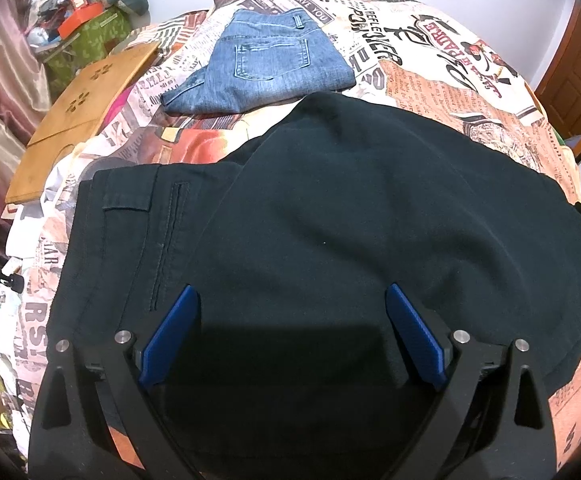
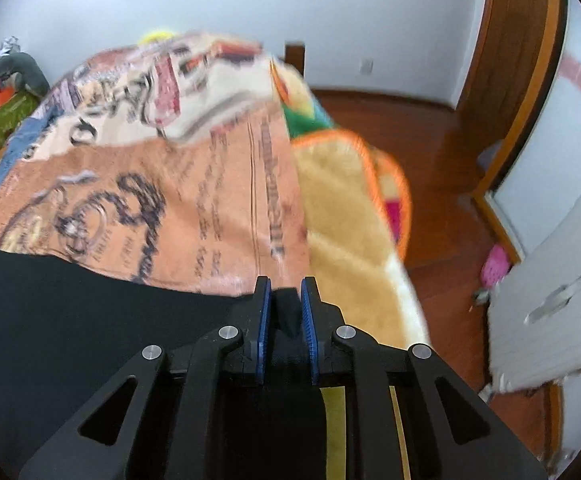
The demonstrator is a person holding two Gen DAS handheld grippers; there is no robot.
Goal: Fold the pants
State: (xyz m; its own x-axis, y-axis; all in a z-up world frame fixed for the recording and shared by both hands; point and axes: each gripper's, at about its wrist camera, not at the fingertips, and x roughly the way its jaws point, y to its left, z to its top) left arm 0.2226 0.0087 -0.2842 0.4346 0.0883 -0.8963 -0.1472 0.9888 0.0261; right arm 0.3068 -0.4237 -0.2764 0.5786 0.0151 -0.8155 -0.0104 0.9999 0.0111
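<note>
Black pants (image 1: 330, 208) lie spread on the printed bedspread (image 1: 430, 80), waistband and welt pocket at the left, a fold of cloth lying over them. My left gripper (image 1: 292, 296) hovers just over the pants near the front edge, open and empty, blue pads wide apart. My right gripper (image 2: 285, 292) is shut on a bunch of the black pants (image 2: 70, 312) at their right end, by the bed's edge. The right wrist view is motion-blurred.
Folded blue jeans (image 1: 266, 68) lie on the bed behind the black pants. A wooden board (image 1: 78, 116) rests at the bed's left edge. A cluttered green box (image 1: 90, 36) stands far left. A yellow-orange blanket (image 2: 350, 208) hangs off the bed's right side above wooden floor (image 2: 442, 168).
</note>
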